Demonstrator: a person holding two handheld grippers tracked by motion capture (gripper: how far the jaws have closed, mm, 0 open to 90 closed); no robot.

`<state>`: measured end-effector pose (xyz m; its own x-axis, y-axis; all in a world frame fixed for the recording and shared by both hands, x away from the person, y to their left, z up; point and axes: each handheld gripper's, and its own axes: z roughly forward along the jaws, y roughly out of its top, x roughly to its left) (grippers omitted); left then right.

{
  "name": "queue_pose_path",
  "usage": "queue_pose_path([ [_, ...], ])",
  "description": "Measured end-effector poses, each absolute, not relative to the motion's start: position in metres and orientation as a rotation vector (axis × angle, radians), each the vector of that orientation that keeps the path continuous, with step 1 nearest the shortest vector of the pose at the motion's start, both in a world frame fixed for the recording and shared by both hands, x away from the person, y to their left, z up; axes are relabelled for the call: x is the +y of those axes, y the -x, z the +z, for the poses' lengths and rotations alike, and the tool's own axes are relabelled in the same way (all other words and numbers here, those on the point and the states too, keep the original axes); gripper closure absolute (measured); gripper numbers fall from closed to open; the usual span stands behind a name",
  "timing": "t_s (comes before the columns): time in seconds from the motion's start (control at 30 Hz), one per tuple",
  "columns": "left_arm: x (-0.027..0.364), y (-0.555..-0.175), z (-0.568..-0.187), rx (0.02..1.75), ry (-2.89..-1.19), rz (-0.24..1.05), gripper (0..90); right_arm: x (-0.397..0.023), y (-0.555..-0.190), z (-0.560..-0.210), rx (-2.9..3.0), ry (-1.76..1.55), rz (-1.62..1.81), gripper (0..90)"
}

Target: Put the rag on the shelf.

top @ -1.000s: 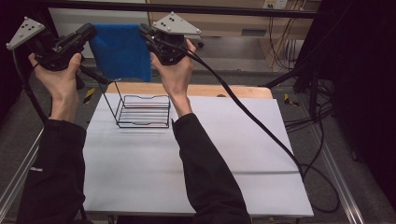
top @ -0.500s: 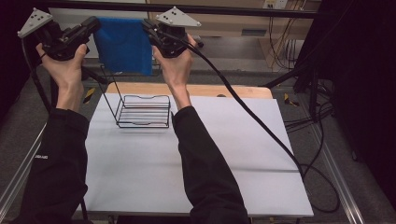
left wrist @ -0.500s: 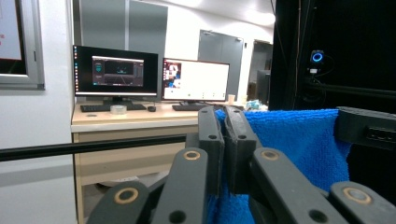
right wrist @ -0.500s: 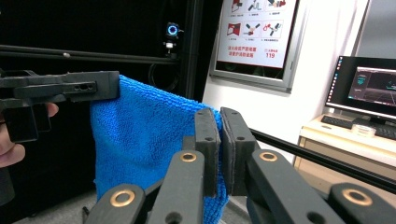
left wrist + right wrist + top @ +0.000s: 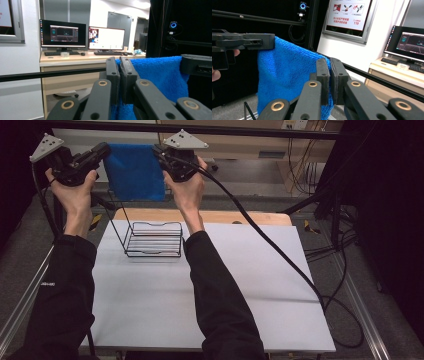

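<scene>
A blue cloth (image 5: 134,171) hangs spread in the air between my two grippers, above the far part of the table. My left gripper (image 5: 105,151) is shut on its upper left corner, and my right gripper (image 5: 159,153) is shut on its upper right corner. In the left gripper view the closed jaws pinch the blue cloth (image 5: 160,77), with the other gripper at the far right. In the right gripper view the blue cloth (image 5: 287,75) hangs from the closed jaws toward the other gripper at the left. A black wire rack (image 5: 152,239) stands on the white table (image 5: 240,285) below the cloth.
A wooden board (image 5: 260,217) lies along the table's far edge. A black cable (image 5: 270,245) trails from the right gripper across the table to the right. A black bar (image 5: 260,131) runs across above the far edge. Desks with monitors (image 5: 62,33) stand behind.
Both hands have carried the stretched blue cloth a little away from me, toward the far edge. Both grips are unchanged.
</scene>
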<state>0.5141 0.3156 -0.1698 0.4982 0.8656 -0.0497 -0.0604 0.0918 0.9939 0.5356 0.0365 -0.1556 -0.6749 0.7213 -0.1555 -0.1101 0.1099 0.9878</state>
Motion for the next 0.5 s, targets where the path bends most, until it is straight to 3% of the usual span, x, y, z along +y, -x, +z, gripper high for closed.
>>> queue_pose_path([
  [0.5,0.324,-0.504,-0.203,0.791,-1.334,0.786,86.7,0.04,-0.535,-0.181,1.853,-0.613,1.607,86.5],
])
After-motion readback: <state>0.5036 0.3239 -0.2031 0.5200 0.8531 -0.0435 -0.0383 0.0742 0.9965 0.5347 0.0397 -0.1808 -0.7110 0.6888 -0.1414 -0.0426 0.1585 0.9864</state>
